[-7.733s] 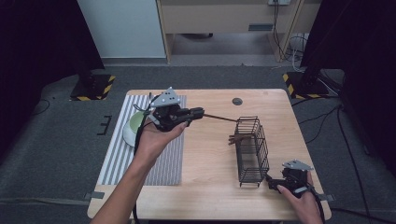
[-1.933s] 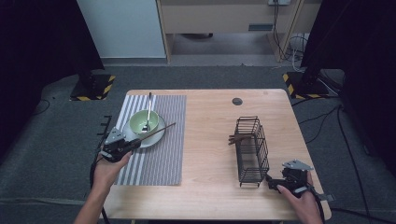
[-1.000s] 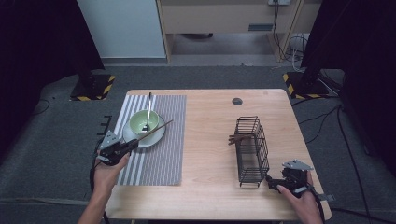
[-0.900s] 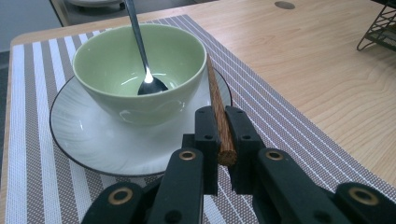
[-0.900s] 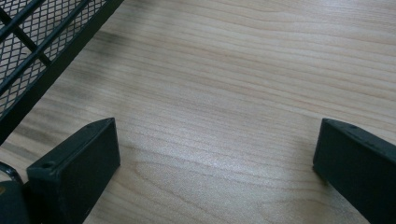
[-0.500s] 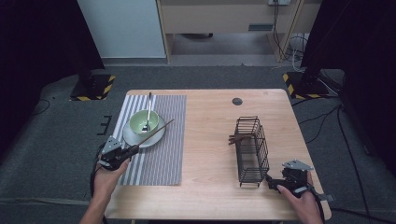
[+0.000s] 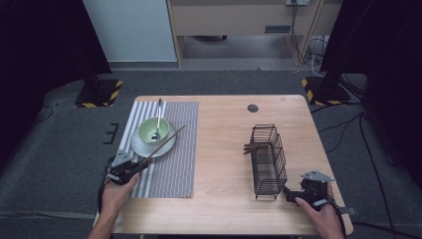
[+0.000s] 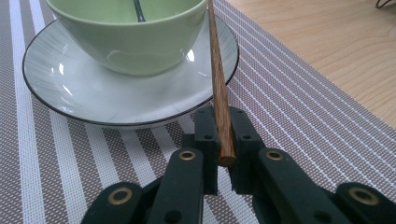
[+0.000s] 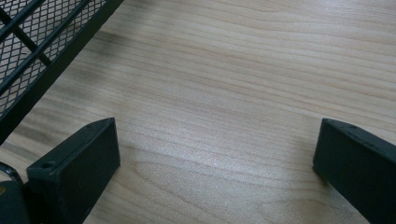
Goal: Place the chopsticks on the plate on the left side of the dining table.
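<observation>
The high view looks down on the whole table from above. Each gripper view sits very close to it; the left one shares the bowl with the high view.

On the desk lie one striped placemat, one saucer, one green bowl and one spoon. There is one wire basket and one round dark disc. One wooden chopstick and two tools, left and right, complete the count.

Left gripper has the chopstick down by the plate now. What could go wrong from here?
1. The left gripper pinches the chopstick only at its butt end, so it may pivot or slip.
2. The chopstick leans past the bowl and over the plate rim; lowering further could nudge the bowl or tip the spoon.
</observation>
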Demonstrator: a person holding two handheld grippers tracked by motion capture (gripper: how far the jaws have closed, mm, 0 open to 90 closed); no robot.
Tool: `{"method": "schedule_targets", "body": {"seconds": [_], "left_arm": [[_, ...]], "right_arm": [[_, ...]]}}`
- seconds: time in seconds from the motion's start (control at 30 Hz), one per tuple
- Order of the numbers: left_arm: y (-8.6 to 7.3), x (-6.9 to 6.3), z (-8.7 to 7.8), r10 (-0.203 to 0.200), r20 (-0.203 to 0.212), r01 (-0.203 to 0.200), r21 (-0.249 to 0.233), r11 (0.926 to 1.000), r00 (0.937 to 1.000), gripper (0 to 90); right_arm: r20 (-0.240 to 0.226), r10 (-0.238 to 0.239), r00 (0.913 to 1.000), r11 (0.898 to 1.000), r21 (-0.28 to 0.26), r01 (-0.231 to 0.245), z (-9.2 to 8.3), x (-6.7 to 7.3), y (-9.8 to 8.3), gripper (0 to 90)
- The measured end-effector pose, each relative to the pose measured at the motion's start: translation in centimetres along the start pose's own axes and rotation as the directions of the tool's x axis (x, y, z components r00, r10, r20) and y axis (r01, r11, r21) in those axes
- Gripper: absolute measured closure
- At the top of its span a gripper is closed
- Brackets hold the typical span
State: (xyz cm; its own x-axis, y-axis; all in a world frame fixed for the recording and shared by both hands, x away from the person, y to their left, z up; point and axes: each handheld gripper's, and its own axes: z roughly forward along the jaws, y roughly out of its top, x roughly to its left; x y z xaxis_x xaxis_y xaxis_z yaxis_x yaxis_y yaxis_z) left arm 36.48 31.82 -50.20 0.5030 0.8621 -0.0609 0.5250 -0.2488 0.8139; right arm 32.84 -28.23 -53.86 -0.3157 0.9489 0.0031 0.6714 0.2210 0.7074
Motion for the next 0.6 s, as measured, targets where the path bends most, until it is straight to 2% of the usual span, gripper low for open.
{"method": "schedule_targets", "body": {"seconds": [0.4,0.6], "left_arm": [[-0.68,0.45,0.59,-0.014,-0.004,0.014,0.022,0.9997,0.9999,83.4],[-0.86,0.52,0.76,-0.004,-0.004,0.004,0.04,0.9992,1.0,83.4]], "right_arm": [[0.0,0.0,1.0,1.0,0.0,0.0,0.0,0.0,0.0,0.6],[0.0,0.0,1.0,1.0,0.0,0.0,0.0,0.0,0.0,0.7]]}}
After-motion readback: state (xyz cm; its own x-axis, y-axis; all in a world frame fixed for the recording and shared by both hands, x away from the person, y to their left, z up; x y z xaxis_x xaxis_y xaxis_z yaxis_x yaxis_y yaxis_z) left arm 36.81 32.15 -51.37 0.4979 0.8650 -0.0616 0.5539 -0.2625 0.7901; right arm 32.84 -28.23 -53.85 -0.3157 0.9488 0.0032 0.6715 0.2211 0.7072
